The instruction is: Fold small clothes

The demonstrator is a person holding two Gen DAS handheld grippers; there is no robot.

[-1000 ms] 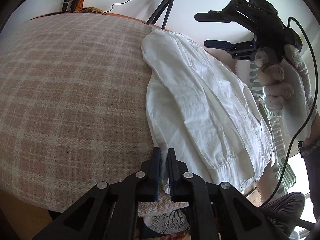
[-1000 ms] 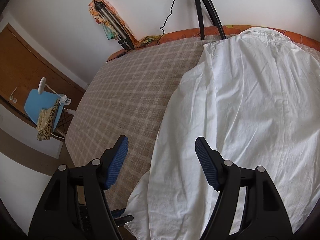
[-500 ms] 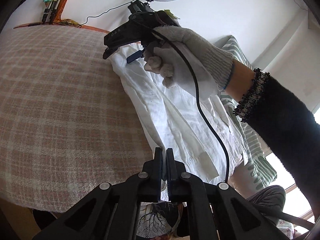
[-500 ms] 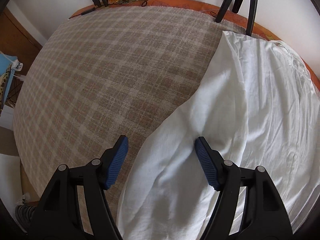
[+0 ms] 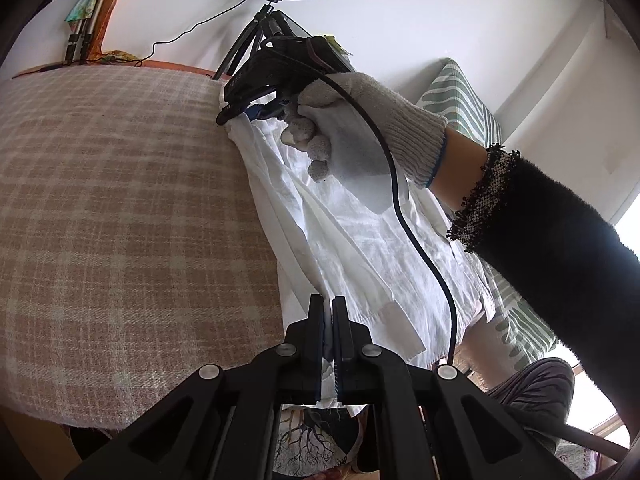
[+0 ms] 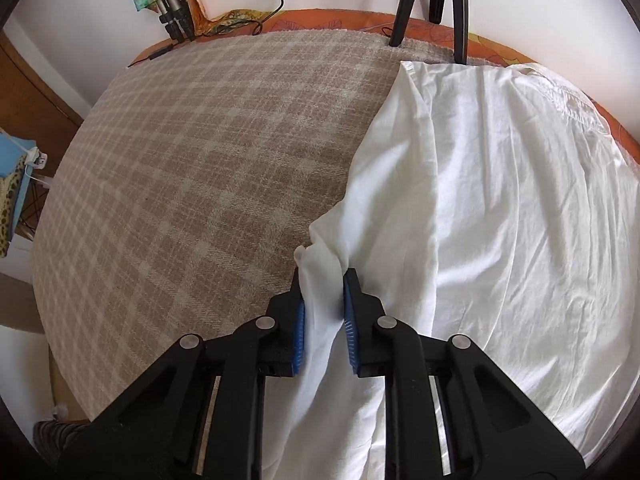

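the white shirt [image 6: 500,208] is lying stretched along the right side of the plaid blanket [image 6: 208,168] on the tabletop. the left tongs [image 5: 327,312] are sitting clamped tight on the shirt's near hem edge. the right tongs [image 6: 323,280], held by a gloved hand [image 5: 352,128], are closing on a bunched fold at the shirt's far left edge, with the cloth already squeezed between the blue pads [image 6: 299,328].

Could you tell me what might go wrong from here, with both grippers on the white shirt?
The right gripper is closing on a thick bunch at the shirt edge, so it may catch extra layers and fold crooked. The left gripper pinches only a thin hem, which could slip. The cable hangs over the shirt and might drag it.
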